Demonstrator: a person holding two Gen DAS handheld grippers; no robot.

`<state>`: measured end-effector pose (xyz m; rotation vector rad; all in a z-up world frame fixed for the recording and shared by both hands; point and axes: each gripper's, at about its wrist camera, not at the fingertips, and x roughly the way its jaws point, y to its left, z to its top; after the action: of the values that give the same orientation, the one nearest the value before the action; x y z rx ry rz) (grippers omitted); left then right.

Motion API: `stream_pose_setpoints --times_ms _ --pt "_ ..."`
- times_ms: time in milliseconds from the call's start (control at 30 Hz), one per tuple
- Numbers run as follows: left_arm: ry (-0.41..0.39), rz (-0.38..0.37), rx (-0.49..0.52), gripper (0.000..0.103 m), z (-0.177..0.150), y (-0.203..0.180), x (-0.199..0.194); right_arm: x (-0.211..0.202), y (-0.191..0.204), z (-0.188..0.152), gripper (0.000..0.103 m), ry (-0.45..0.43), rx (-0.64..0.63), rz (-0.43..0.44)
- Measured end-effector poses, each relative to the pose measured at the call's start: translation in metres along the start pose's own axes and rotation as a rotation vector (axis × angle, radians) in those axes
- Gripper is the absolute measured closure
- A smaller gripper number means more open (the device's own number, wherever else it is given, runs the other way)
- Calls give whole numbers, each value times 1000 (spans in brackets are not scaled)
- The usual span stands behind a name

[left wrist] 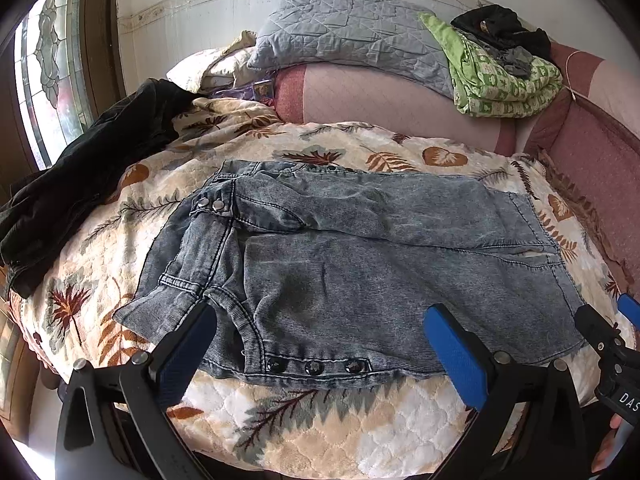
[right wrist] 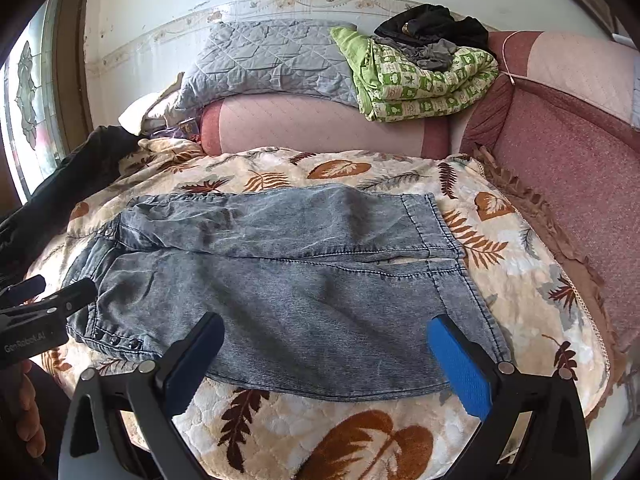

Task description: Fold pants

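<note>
Left tongs point(left wrist: 320, 344) spread wide, holding nothing, hovering over near edge of pants point(left wrist: 360, 256) by waistband snaps at 6 o'clock. Right tongs point(right wrist: 324, 356) also wide, empty, above near leg toward hem end. Pants, grey washed denim, lie flat on leaf-print blanket point(right wrist: 360, 440), waist at 9 o'clock, hems at 3 o'clock. Dark jacket point(left wrist: 80, 168) at 10 o'clock. Grey pillow point(right wrist: 264, 60), green quilt point(right wrist: 420, 84) at 12 o'clock.
</note>
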<state>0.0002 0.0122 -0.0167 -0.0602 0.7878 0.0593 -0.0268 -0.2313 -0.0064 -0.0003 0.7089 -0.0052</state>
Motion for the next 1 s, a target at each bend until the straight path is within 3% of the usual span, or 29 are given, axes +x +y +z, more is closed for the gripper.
stream_pose_setpoints --times_ms 1000 --pt "7 14 -21 0 0 10 -1 -4 0 2 0 -9 -6 -11"
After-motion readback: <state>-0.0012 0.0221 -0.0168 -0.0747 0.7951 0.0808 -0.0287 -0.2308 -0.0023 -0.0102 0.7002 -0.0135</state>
